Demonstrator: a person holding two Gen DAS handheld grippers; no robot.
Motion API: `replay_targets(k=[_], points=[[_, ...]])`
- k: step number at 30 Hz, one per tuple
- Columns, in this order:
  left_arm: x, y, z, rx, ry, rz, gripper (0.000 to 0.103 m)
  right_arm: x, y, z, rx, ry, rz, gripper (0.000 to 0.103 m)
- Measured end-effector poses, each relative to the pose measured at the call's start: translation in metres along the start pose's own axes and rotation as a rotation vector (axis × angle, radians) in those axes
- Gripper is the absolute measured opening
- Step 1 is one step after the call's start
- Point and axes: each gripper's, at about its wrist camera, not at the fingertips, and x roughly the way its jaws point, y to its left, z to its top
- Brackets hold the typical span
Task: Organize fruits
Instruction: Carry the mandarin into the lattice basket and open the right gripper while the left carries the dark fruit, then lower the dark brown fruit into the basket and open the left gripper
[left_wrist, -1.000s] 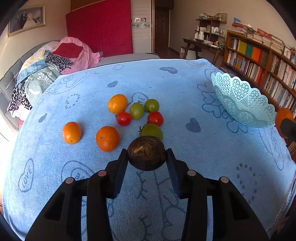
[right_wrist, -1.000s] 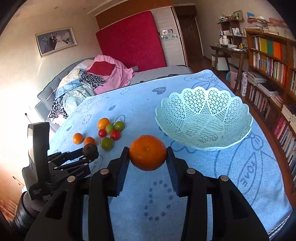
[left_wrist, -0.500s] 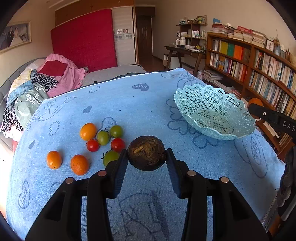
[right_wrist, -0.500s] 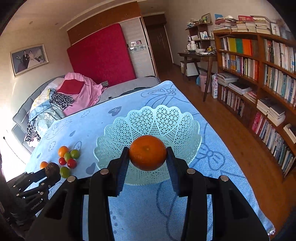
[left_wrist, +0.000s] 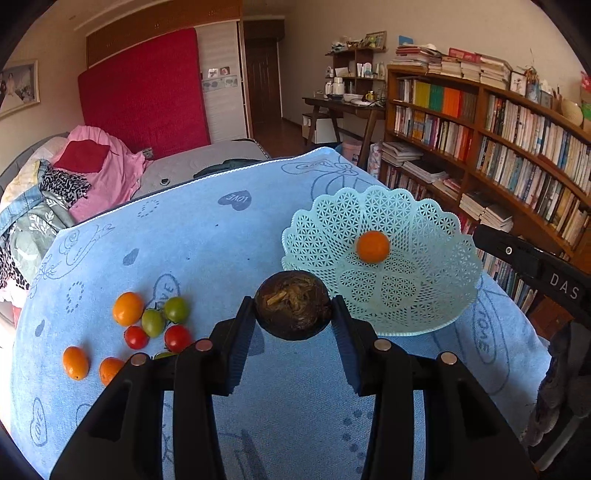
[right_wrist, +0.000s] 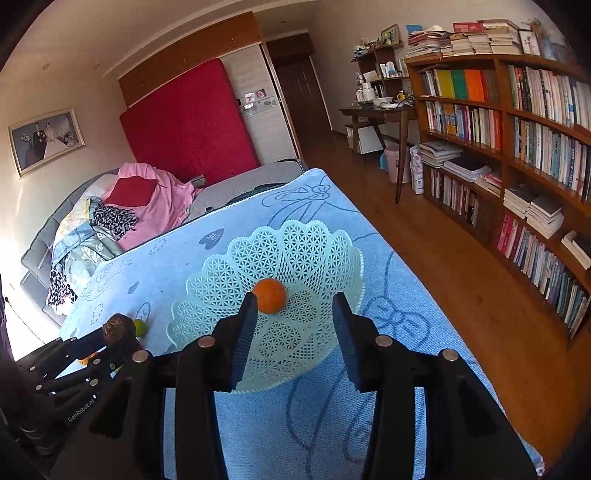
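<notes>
Round dark fruit clamped in left gripper, rough end up

green fruit: mostly hidden behind the left gripper's arm; only its top shows.
small orange fruit: its lower right side is covered by the same arm.
tomato cluster: right wrist view shows one green fruit and an orange sliver; the rest is hidden behind the left gripper.
right gripper: left wrist view shows one black bar only; the frame's edge cuts off the rest.
person's hand: blurred, cropped.
blue cloth: near edge out of frame.
</notes>
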Motion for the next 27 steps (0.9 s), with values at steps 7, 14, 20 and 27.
replay_targets(k=[7,14,20,27], points=[[0.015,-0.026,0.015,0.034,0.004,-0.039,0.043,-0.016,-0.011,0.009,0.047,-0.041,-0.006,0.054],[0.027,-0.040,0.022,0.052,0.012,-0.043,0.065,-0.026,-0.020,0.015,0.082,-0.065,-0.018,0.062],[0.027,-0.030,0.026,0.020,0.002,-0.020,0.084,-0.029,-0.023,0.017,0.104,-0.068,-0.016,0.065],[0.013,-0.015,0.022,-0.004,-0.013,0.021,0.089,-0.035,-0.017,0.017,0.108,-0.088,-0.003,0.079]])
